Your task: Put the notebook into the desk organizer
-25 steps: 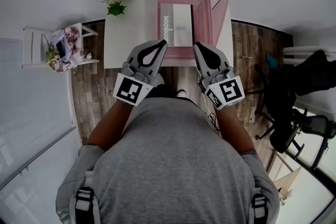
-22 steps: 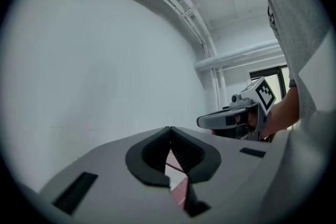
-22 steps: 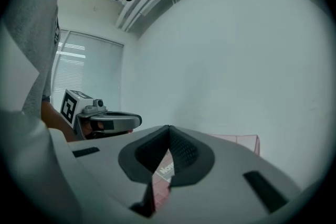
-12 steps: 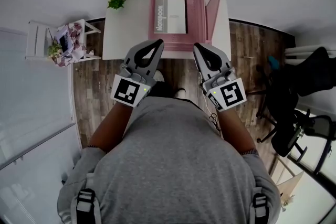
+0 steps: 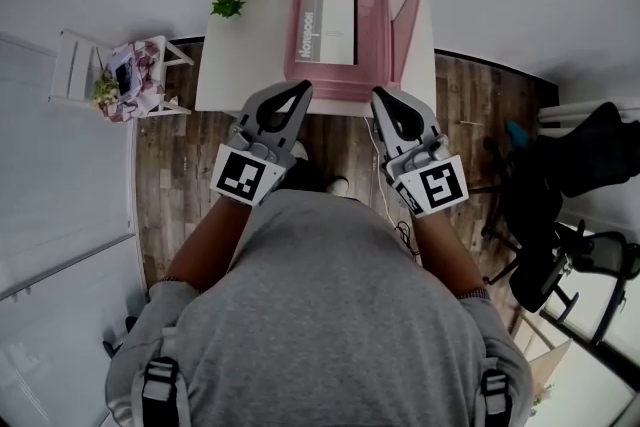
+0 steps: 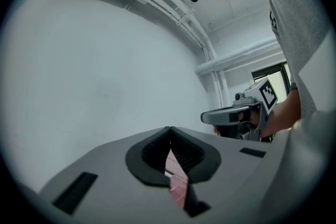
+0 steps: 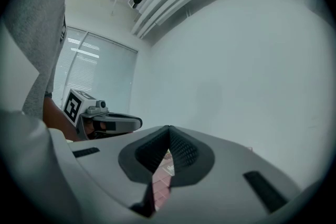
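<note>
We are judging the task as complete: the notebook [image 5: 327,28] is lying flat inside the pink desk organizer [image 5: 402,10] on the white table [image 5: 240,65], and nothing appears left to place. We are holding the left gripper [image 5: 301,87] and the right gripper [image 5: 377,96] just short of the table edge, apart from the organizer. Only the head view is showing the notebook. The gripper views are adding what it cannot: both jaw pairs are closed tip to tip, gripping nothing.
</note>
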